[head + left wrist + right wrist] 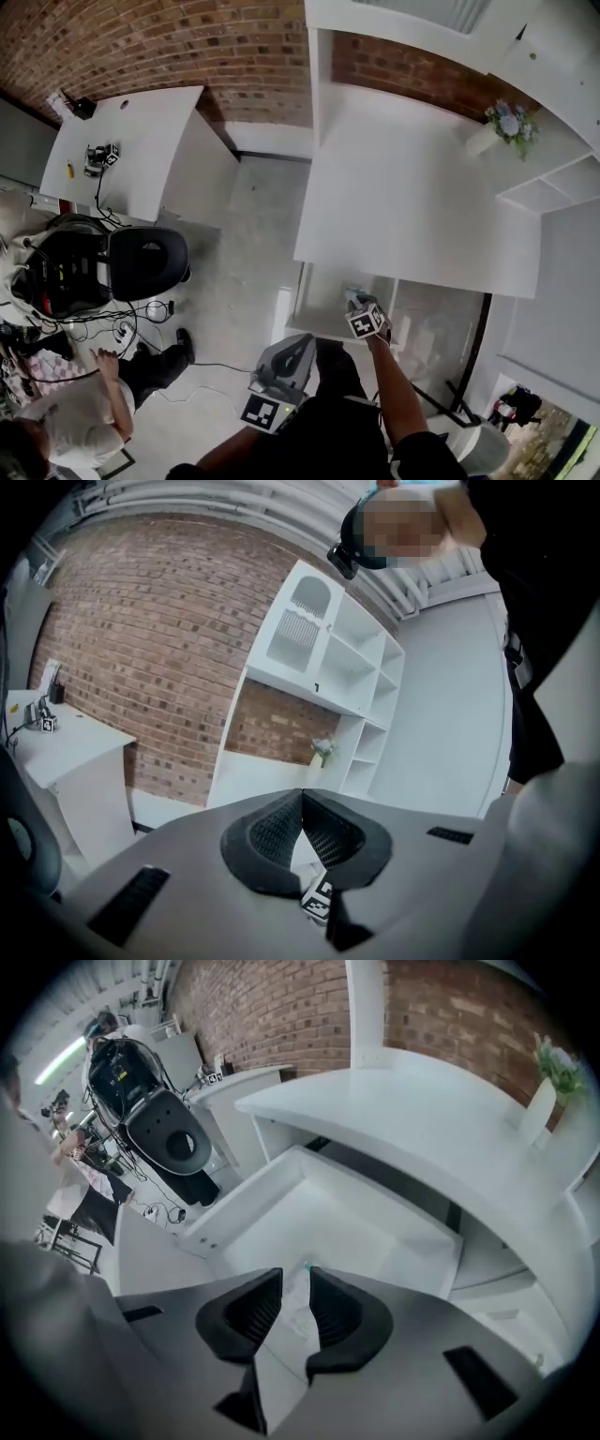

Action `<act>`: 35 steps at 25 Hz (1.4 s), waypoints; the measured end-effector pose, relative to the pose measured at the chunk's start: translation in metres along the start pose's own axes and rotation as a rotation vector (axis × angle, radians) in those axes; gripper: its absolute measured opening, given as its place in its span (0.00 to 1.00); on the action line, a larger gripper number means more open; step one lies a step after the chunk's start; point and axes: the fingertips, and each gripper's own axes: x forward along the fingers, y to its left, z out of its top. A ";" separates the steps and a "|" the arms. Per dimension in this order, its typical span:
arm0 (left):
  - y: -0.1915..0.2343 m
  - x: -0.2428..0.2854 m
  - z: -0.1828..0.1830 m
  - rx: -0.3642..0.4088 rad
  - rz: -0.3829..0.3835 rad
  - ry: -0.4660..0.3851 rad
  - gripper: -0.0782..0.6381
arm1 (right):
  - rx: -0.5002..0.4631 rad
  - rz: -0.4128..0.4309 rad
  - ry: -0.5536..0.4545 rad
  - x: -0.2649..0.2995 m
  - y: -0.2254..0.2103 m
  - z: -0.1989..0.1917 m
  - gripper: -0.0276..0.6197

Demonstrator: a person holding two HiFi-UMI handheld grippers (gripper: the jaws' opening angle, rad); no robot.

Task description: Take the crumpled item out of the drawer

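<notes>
Under the white desk, the white drawer (234,1211) stands pulled open, and its bare floor shows in the right gripper view. My right gripper (295,1274) hovers over the drawer (323,298) with its jaws apart. A white crumpled paper (292,1324) stands between the pads and hangs down toward the camera; the pads do not visibly press it. In the head view the right gripper (354,302) is above the drawer's front. My left gripper (298,349) is held back, lower left of the drawer. In its own view the left gripper (302,796) has its jaw tips touching, nothing between them.
The white desk top (412,206) spreads above the drawer, with a vase of flowers (506,122) at its far right and shelves beside it. A black office chair (141,262), floor cables and another person (66,422) are at the left, near a second white desk (122,141).
</notes>
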 end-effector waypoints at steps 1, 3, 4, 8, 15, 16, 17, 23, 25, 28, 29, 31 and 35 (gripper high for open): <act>0.002 0.005 -0.004 -0.007 0.007 0.009 0.14 | 0.011 0.009 0.018 0.011 -0.002 -0.003 0.21; 0.007 0.016 -0.010 -0.020 0.018 0.024 0.14 | 0.033 0.025 0.046 0.030 -0.006 -0.009 0.23; 0.008 0.021 -0.013 -0.026 0.022 0.030 0.14 | 0.041 0.032 0.058 0.039 -0.008 -0.013 0.24; 0.015 0.036 -0.024 -0.043 0.047 0.052 0.14 | 0.043 0.064 0.090 0.066 -0.012 -0.021 0.30; 0.025 0.046 -0.037 -0.061 0.092 0.086 0.14 | -0.009 0.110 0.176 0.100 -0.009 -0.036 0.34; 0.026 0.047 -0.039 -0.061 0.096 0.089 0.14 | -0.015 0.111 0.190 0.104 -0.009 -0.040 0.34; 0.027 0.047 -0.040 -0.063 0.100 0.090 0.14 | -0.020 0.109 0.204 0.108 -0.009 -0.044 0.34; 0.035 0.043 -0.046 -0.075 0.133 0.110 0.14 | -0.043 0.075 0.248 0.119 -0.013 -0.052 0.28; 0.037 0.042 -0.048 -0.076 0.138 0.112 0.14 | -0.043 0.073 0.256 0.120 -0.014 -0.053 0.22; 0.037 0.037 -0.048 -0.079 0.143 0.105 0.14 | -0.047 0.080 0.261 0.120 -0.014 -0.053 0.18; 0.037 0.036 -0.047 -0.080 0.144 0.101 0.14 | -0.052 0.081 0.265 0.119 -0.015 -0.054 0.17; 0.036 0.032 -0.044 -0.078 0.143 0.088 0.14 | -0.058 0.077 0.268 0.115 -0.016 -0.051 0.12; 0.034 0.020 -0.037 -0.072 0.130 0.071 0.14 | -0.082 0.061 0.251 0.101 -0.014 -0.041 0.09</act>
